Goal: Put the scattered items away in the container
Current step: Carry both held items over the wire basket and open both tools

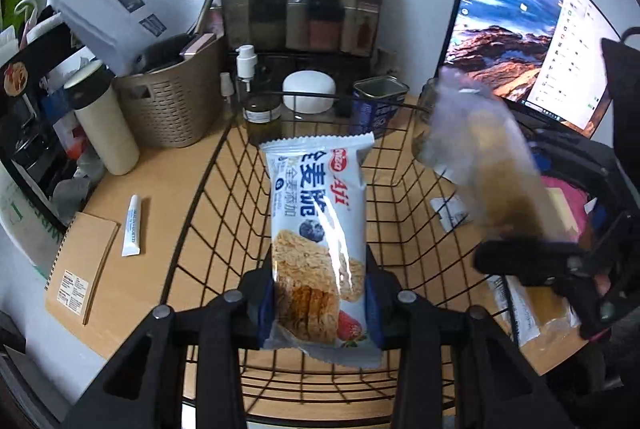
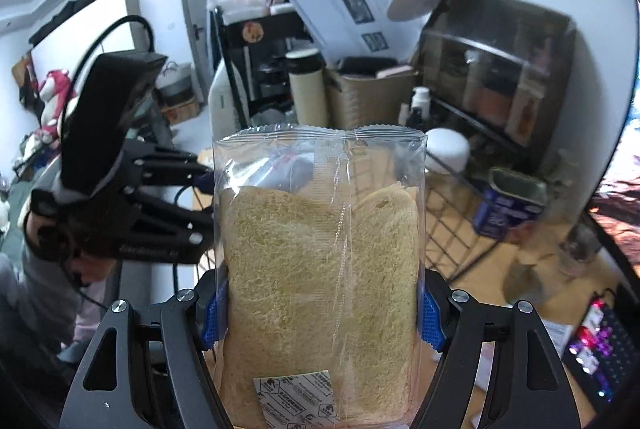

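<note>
My left gripper (image 1: 320, 305) is shut on a white and blue cereal bar packet (image 1: 318, 225) and holds it upright over the black wire basket (image 1: 208, 189). My right gripper (image 2: 320, 309) is shut on a clear bag of sliced bread (image 2: 320, 261). In the left wrist view the bread bag (image 1: 484, 165) is blurred at the right, above the basket's right rim, with the right gripper (image 1: 532, 261) below it. In the right wrist view the left gripper (image 2: 200, 205) shows at the left and the basket (image 2: 452, 213) lies behind the bag.
On the wooden desk left of the basket lie a white tube (image 1: 132, 227) and a brown notebook (image 1: 80, 265). A cream flask (image 1: 106, 125), a woven bin (image 1: 172, 109), bottles, a white jar (image 1: 308, 91) and a blue tin (image 1: 376, 105) stand behind. A monitor (image 1: 528, 21) stands at the right.
</note>
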{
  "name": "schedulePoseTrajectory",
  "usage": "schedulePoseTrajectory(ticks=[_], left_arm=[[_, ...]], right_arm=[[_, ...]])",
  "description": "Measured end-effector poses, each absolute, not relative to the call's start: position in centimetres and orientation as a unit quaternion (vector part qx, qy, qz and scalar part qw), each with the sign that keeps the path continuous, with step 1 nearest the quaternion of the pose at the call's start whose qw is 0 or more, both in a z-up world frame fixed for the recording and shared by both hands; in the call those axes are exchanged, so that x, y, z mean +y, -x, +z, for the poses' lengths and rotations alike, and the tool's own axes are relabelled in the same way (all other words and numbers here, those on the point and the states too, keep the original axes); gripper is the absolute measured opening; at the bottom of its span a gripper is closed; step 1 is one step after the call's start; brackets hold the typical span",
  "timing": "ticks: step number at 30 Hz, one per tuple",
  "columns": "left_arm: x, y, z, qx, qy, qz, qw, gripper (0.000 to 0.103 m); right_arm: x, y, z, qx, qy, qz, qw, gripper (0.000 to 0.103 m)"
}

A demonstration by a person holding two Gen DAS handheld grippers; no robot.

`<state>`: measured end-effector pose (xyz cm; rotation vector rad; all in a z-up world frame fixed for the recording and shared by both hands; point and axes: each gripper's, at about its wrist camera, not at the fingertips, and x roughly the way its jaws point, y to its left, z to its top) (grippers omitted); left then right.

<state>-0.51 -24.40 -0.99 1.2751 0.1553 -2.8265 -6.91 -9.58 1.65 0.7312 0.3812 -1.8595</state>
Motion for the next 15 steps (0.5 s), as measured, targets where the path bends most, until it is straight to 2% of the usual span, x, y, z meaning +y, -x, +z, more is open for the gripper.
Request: schedulePoseTrajectory(ticks=[2, 3, 4, 8, 15], left_arm=[[-25.0, 0.4, -1.2, 0.055, -0.409, -0.911, 0.016, 0.047], [-25.1, 0.3, -1.2, 0.056, -0.405, -0.912, 0.018, 0.061], [-25.3, 0.1, -1.1, 0.056, -0.401, -0.914, 0.024, 0.069], [-25.6, -0.4, -0.9, 0.051, -0.392, -0.918, 0.043, 0.069], [-25.1, -1.0, -0.2, 0.045, -0.389, -0.919, 0.043, 0.070]], right_arm=[[-10.5, 7.3, 1.2, 0.163, -0.309, -0.776, 0.525, 0.076], [-10.9, 7.4, 1.1, 0.166, -0.310, -0.776, 0.523, 0.076], [-11.3, 7.4, 0.9, 0.172, -0.310, -0.777, 0.520, 0.077], [-11.7, 7.2, 0.5, 0.197, -0.312, -0.785, 0.497, 0.083], [-10.9, 8.2, 0.9, 0.159, -0.342, -0.781, 0.498, 0.085]])
